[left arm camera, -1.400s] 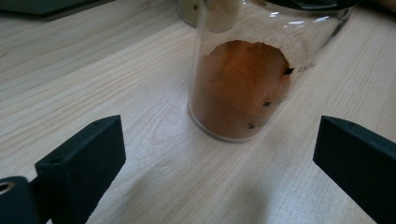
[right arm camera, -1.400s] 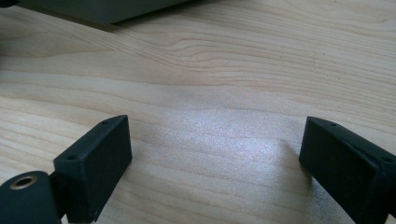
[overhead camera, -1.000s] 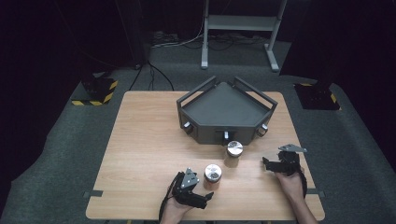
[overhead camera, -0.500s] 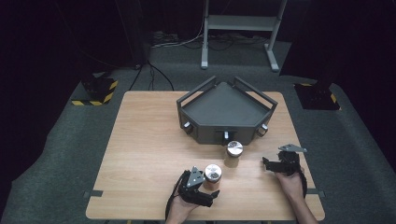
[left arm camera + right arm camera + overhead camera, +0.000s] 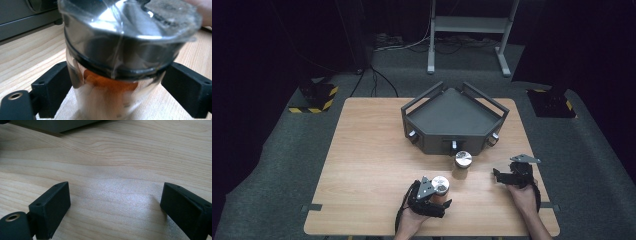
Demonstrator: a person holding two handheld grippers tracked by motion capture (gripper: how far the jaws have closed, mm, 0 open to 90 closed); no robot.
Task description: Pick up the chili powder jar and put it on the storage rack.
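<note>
The left gripper (image 5: 438, 192) has its jaws on either side of a glass jar (image 5: 112, 100) with a wide metal lid (image 5: 440, 184), standing on the tabletop (image 5: 362, 150) near the front edge. The jaws have just been closing around it. In the left gripper view the left one lies against the glass while the right one stands just beside it, and whether both press on the jar cannot be told. The jar holds something orange low down.

The main risk is the grip itself. The glass wall is smooth and round, so if the jaws settle unevenly, one arriving first could push the jar sideways or tip it. The lid overhangs the body and sits above the jaws; a lift with too light a squeeze could let the jar slide down until the lid catches, or drop it onto the wood. Too hard a squeeze on glass is a hazard too.

A second jar (image 5: 462, 161) stands near, between the first and the grey tray (image 5: 452, 112), so a careless swing forward could knock it over.

The right gripper (image 5: 499, 176) rests on the tabletop well apart from both jars, its jaws wide apart with nothing between them, as the right gripper view shows.
</note>
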